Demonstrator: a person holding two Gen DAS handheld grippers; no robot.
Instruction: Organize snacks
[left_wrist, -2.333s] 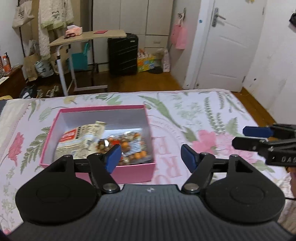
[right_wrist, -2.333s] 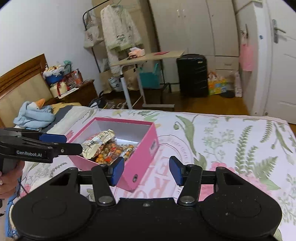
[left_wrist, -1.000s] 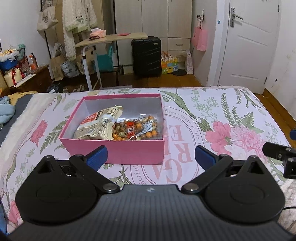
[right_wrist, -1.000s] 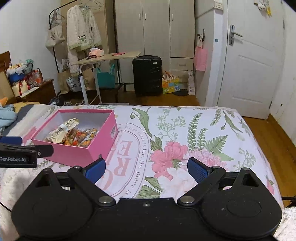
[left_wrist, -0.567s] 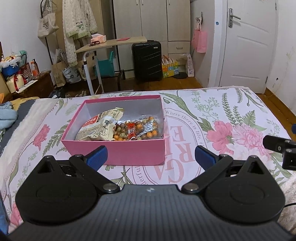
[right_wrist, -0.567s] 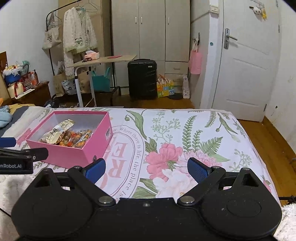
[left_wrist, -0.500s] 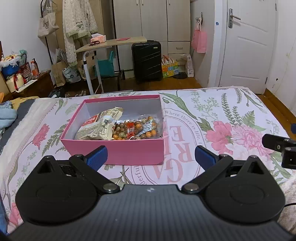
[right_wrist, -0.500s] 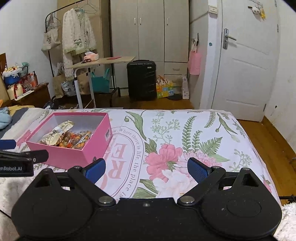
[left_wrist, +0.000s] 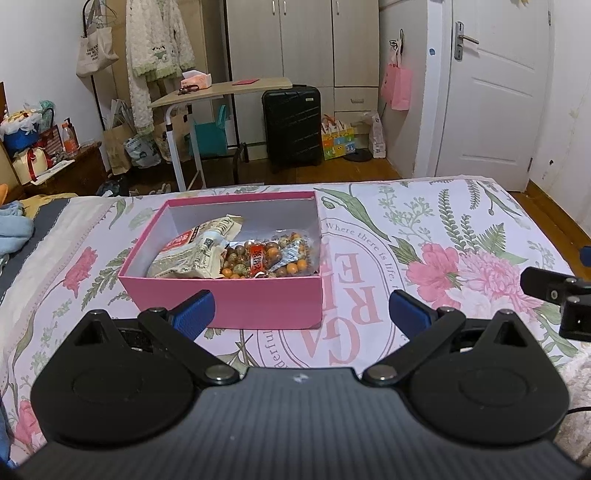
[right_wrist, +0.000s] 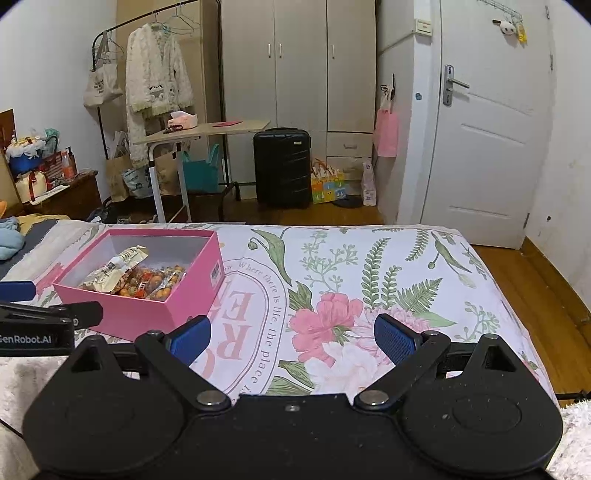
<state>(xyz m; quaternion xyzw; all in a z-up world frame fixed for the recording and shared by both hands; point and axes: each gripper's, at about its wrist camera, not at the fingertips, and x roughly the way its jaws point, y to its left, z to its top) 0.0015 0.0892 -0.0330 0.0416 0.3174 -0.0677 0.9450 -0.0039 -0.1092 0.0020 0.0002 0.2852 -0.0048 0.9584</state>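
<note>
A pink box (left_wrist: 229, 299) (right_wrist: 147, 314) sits on the floral bedspread (left_wrist: 424, 236) (right_wrist: 351, 266). Inside it lie a cream snack packet (left_wrist: 195, 247) (right_wrist: 114, 267) and a clear bag of round orange and brown snacks (left_wrist: 269, 254) (right_wrist: 155, 282). My left gripper (left_wrist: 301, 312) hangs open just in front of the box's near wall, with nothing between its blue pads. My right gripper (right_wrist: 291, 338) is open too, over the bedspread to the right of the box. Each gripper's tip shows at the edge of the other's view.
Beyond the bed's far edge are a black suitcase (right_wrist: 282, 168), a small rolling desk (right_wrist: 199, 133), a wardrobe (right_wrist: 295, 66) and a white door (right_wrist: 487, 140). A blue cloth (left_wrist: 13, 229) lies at the bed's left side. Wooden floor runs along the right.
Both grippers have opened wider and drawn back from the box since the oldest frames. Over the last half second they have hardly moved.
</note>
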